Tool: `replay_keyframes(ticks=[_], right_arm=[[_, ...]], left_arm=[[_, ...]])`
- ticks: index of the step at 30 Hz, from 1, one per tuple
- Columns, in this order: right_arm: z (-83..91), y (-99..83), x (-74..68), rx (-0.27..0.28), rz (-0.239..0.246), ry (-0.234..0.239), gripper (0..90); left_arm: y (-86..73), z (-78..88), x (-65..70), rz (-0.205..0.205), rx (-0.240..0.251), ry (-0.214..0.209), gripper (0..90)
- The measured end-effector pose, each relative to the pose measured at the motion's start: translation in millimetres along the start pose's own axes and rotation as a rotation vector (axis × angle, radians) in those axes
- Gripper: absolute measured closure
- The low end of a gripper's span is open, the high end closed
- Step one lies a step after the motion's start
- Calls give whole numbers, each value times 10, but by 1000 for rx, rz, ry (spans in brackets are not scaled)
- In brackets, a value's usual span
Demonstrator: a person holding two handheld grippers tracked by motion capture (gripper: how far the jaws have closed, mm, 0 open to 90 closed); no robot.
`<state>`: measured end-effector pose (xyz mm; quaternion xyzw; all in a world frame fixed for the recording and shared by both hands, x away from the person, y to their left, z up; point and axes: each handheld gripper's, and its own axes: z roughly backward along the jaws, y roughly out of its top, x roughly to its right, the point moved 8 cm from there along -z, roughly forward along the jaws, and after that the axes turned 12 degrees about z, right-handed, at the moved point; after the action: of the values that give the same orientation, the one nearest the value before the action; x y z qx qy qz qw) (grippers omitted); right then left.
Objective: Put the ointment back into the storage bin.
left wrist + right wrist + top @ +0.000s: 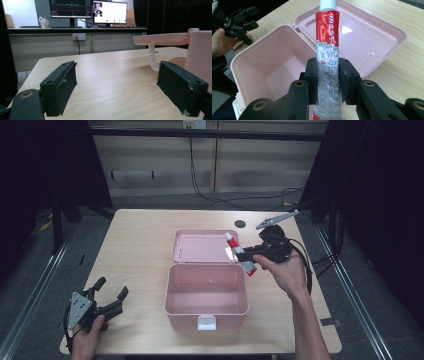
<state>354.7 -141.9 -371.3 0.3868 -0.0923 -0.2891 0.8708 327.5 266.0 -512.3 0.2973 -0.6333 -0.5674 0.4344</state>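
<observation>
Pale wooden table (140, 250), bearing a pink plastic box (206, 296) with hinged lid (200, 245) thrown flat open behind it, interior bare. Right gripper (247, 254) clamped on a red-and-silver ointment tube with white cap (327, 45), held in the air over the lid near the box's far right corner; left gripper (111, 295) idle at the near left corner, jaws spread wide on nothing. Pick-up judged done; lowering into the box, release and lid closing outstanding.

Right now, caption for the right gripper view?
Right gripper clamps a red-and-silver tube above the open pink box.
</observation>
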Motion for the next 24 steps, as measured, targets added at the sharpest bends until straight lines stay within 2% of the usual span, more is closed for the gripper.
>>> replay_keyframes(ticks=[6, 24], right_arm=[[-191, 103, -104, -28, 48, 37, 715], [-505, 336, -369, -107, 176, 119, 714]], left_arm=[[0, 1, 1, 2, 1, -1, 157], [0, 1, 2, 2, 1, -1, 158]])
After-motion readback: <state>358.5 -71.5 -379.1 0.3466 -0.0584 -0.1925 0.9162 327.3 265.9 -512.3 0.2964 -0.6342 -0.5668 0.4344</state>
